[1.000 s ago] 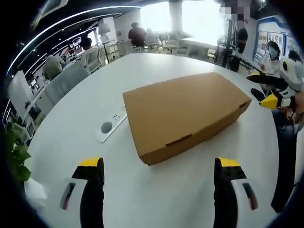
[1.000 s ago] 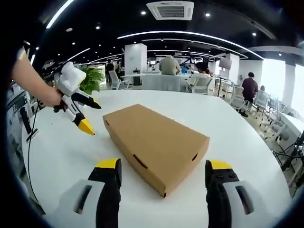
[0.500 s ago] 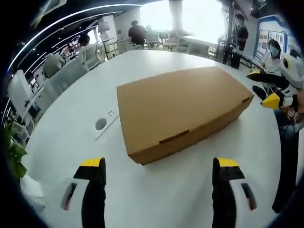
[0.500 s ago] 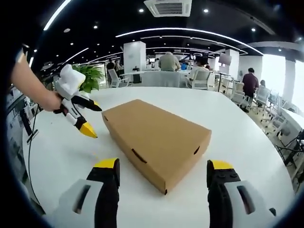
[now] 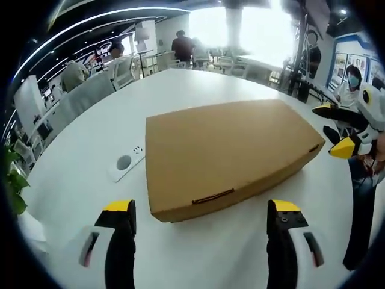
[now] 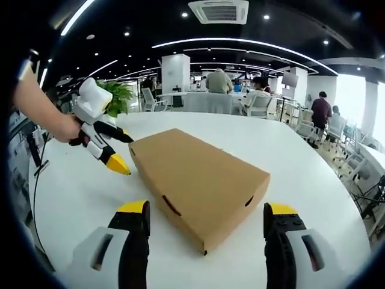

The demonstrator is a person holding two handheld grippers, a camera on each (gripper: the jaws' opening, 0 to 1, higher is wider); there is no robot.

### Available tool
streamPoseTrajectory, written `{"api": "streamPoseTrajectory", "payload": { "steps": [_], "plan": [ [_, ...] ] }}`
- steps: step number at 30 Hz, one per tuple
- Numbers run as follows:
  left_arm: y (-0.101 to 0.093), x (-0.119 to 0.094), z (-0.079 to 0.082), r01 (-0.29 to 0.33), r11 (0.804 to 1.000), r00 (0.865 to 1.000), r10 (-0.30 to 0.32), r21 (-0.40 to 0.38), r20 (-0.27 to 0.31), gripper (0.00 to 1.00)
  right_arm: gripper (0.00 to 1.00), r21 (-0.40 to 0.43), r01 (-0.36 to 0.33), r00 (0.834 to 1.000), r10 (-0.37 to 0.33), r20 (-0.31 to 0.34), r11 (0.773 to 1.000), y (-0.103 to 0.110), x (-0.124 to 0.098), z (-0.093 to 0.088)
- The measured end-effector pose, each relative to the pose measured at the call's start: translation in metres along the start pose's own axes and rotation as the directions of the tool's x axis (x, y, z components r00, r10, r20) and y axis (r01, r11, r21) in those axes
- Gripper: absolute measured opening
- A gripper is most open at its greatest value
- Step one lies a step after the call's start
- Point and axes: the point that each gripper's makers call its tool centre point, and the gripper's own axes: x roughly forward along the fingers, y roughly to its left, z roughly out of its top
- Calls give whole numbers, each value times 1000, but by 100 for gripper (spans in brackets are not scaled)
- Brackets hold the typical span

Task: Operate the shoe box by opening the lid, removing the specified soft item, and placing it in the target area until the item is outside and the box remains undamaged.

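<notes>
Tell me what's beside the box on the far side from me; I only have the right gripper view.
Observer: A white socket panel is set into the table there, a little apart from the shoe box.
Operator: How does the left tool stand?
Observer: The left tool is open, its jaws wide apart and short of the box's near corner, touching nothing.
Operator: Is my tool clear of the box from that angle?
Observer: Yes. The right tool sits past the box's end, with bare table showing between them.
</notes>
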Motion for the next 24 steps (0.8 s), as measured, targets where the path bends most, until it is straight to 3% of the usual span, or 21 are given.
{"api": "streamPoseTrajectory", "payload": {
  "steps": [3, 8, 11, 14, 17, 18, 21, 24],
  "plan": [
    [6, -3, -2, -29, 998, 1000, 29, 46, -6, 87, 81, 23, 2, 1000, -1, -9, 1000, -5, 2, -3],
    [14, -2, -4, -28, 999, 1000, 28, 30, -6, 87, 82, 19, 0, 1000, 1, -23, 1000, -6, 5, -12],
    [17, -1, -2, -27, 999, 1000, 27, 20, 6, 86, 90, 31, -15, 999, 16, -30, 999, 1, 10, -12],
    [16, 3, 4, 0, 1000, 1000, 0, -31, 21, 82, 91, 30, -27, 999, 28, -23, 999, 2, 16, -10],
    [12, 6, 12, 4, 1000, 999, -5, 19, 48, 81, 89, 62, -82, 996, 84, -29, 995, 13, 20, -8],
    [8, 7, 14, 11, 999, 999, -12, 32, 52, 80, 90, 70, -67, 997, 69, -35, 995, 11, 23, -8],
    [3, 11, 17, -9, 986, 999, 1, 164, 45, 81, 93, 63, -54, 995, 59, -81, 997, 13, 32, -12],
    [3, 15, 9, -13, 991, 1000, 12, 136, 11, 81, 99, 39, -47, 994, 50, -101, 998, 12, 39, -18]
  ]
}}
